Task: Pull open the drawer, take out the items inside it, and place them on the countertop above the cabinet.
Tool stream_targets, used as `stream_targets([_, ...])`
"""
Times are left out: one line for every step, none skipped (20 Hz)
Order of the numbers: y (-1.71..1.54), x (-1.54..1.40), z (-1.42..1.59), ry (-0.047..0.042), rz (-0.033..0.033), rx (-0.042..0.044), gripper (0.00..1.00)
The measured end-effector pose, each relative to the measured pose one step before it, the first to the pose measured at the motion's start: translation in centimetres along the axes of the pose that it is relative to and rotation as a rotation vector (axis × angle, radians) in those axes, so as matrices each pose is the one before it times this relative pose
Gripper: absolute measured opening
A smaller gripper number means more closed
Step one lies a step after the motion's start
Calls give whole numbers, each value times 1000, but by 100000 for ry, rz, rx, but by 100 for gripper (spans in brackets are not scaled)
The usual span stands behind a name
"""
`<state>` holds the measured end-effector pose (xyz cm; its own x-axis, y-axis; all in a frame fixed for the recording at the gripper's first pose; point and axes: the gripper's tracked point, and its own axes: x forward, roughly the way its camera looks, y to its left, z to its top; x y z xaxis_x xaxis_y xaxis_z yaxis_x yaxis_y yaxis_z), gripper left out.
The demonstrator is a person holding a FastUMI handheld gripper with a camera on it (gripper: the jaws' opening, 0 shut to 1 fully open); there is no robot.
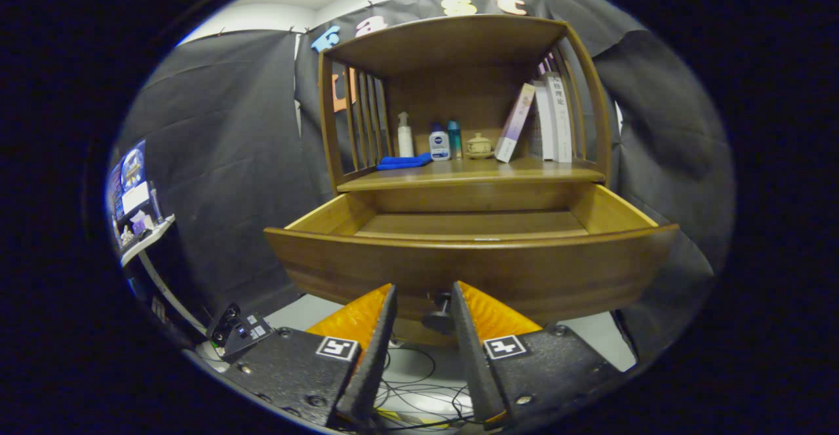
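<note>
The wooden cabinet's drawer [472, 271] stands pulled out toward me. Its round dark knob [438, 316] hangs under the drawer front, between my fingers and closer to the right one. My gripper [423, 289] is open, with a gap left of the knob. The drawer floor [472, 224] shows bare wood at the back; the front part is hidden behind the drawer front, so I cannot tell what lies there. The countertop [472, 171] runs just above the drawer.
On the countertop lie a blue cloth [403, 161], a white pump bottle [405, 135], a white and blue bottle [439, 143], a teal bottle [454, 139], a lidded ceramic cup [479, 146] and leaning books [541, 120]. Cables [419, 389] lie on the floor below; a side shelf [141, 225] stands at the left.
</note>
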<state>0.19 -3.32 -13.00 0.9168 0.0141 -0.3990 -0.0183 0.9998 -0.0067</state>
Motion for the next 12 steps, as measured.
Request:
stream_targets([-59,170,675,28,325,-1378,60])
stream_targets([-240,317,886,139,-123,-1224,66])
stream_targets([-164,334,453,510,341,-477,71])
stream_targets([-369,478,616,1179,-82,-382,77])
stream_targets([-375,555,604,946,69,119,78])
stream_targets([312,-32,687,3026,3147,1708,78])
stream_targets([786,726,739,1173,3836,416,78])
stream_targets([-876,383,413,2435,-1922,-1386,80])
stream_targets([-627,115,1141,436,345,-1016,83])
stream_targets([-599,353,1161,571,-75,-164,87])
stream_targets([-418,550,408,1655,-8,681,85])
stream_targets([-637,833,550,3209,-105,1312,84])
